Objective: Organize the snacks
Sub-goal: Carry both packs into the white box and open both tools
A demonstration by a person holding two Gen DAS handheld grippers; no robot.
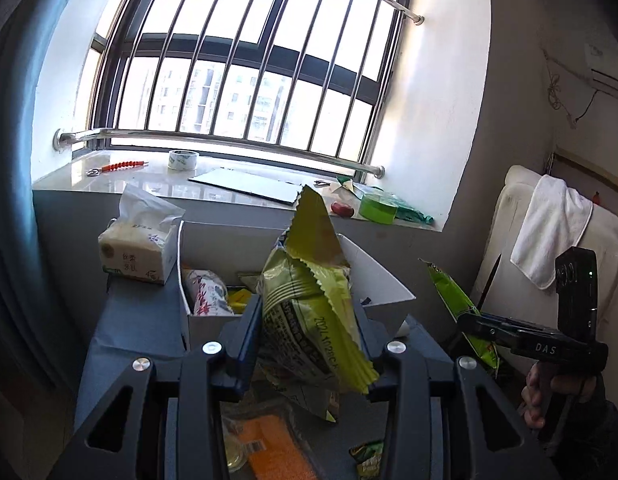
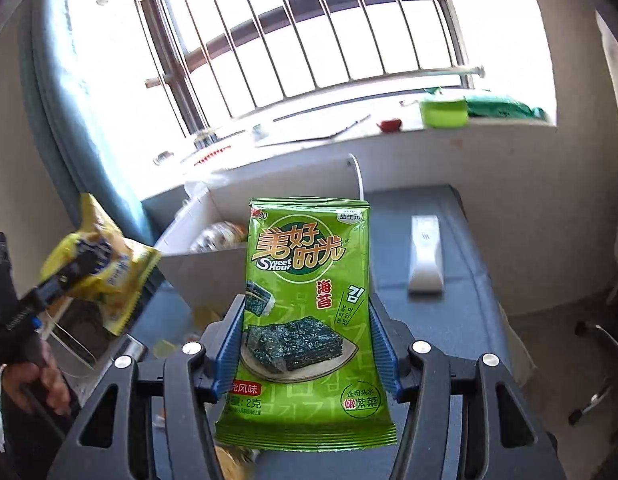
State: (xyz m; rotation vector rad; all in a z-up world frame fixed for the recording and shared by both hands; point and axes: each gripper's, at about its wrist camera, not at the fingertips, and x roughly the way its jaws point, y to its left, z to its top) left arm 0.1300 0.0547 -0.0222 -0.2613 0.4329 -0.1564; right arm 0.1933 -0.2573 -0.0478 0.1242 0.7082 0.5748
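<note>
Left gripper [image 1: 309, 320], centre of the left wrist view: jaws closed part-way onto a crumpled yellow-green snack packet [image 1: 309, 312], which stands tilted between the blue pads and rises above the white cardboard box [image 1: 373, 276] behind it. The box, at mid-frame, holds other wrapped snacks [image 1: 207, 292]; a tissue pack [image 1: 139, 244] sits just beside its left wall, and an orange packet [image 1: 275, 448] lies on the grey table [image 1: 141, 320] at the lower edge. Right gripper [image 2: 307, 328], centre of the right wrist view: jaws clamped on both side edges of an upright green seaweed snack packet [image 2: 309, 320], held above the table. A white remote control [image 2: 426, 256] lies at right of that frame; the box shows behind the packet at upper left.
</note>
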